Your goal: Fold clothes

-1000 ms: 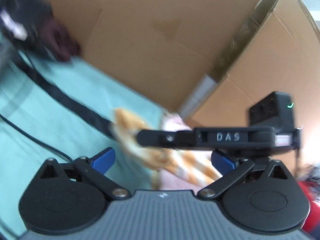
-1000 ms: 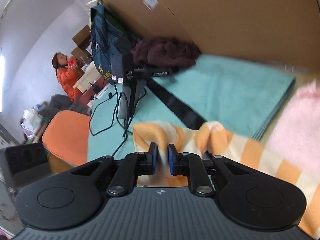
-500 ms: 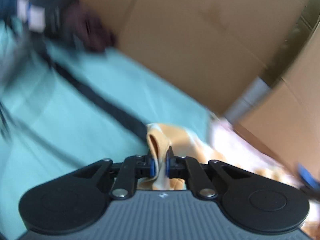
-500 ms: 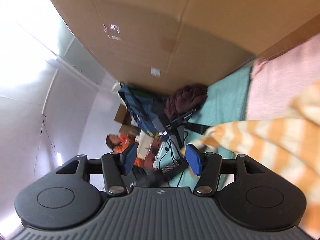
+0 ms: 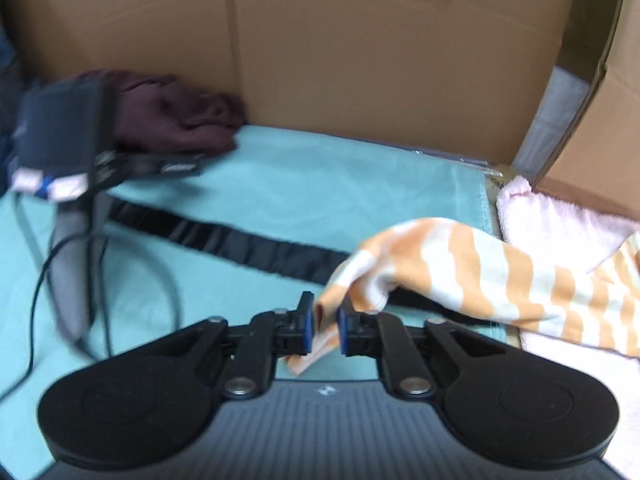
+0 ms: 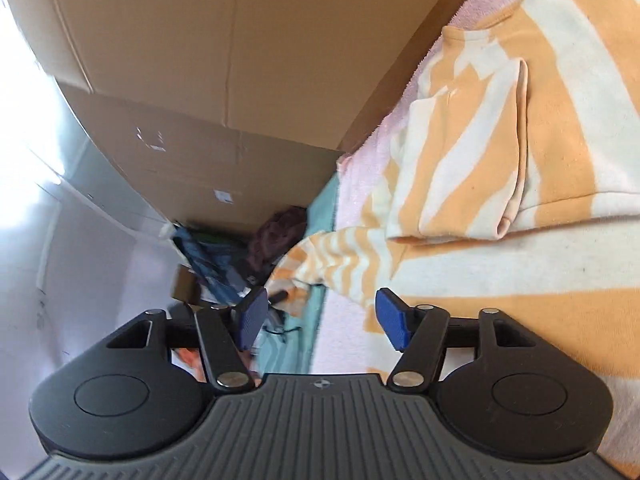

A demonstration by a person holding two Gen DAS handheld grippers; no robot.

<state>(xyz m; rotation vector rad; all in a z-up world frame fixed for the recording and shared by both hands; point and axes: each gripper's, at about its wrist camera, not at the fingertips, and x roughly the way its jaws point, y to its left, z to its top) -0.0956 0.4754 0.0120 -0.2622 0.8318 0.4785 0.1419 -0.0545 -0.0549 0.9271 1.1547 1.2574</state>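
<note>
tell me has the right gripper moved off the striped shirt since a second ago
Yes. The right gripper was shut on the striped shirt then; now it is open, holding nothing, and has swung right from the teal cloth to hang over the shirt's body.

Striped garment (image 5: 500, 276): right portion cut by the frame edge in the left wrist view; the fold pinched in the left hand-held gripper (image 5: 323, 326) is hidden between the pads. Black strap (image 5: 224, 240): near end hidden under the garment. Dark device (image 5: 60, 136), far left: motion-blurred, label unreadable. Maroon cloth (image 5: 176, 116): partly hidden behind the device. Pink towel (image 5: 560, 220): largely covered, cut at right. Clutter (image 6: 216, 264) beyond the right hand-held gripper (image 6: 320, 318): too small to identify.
</note>
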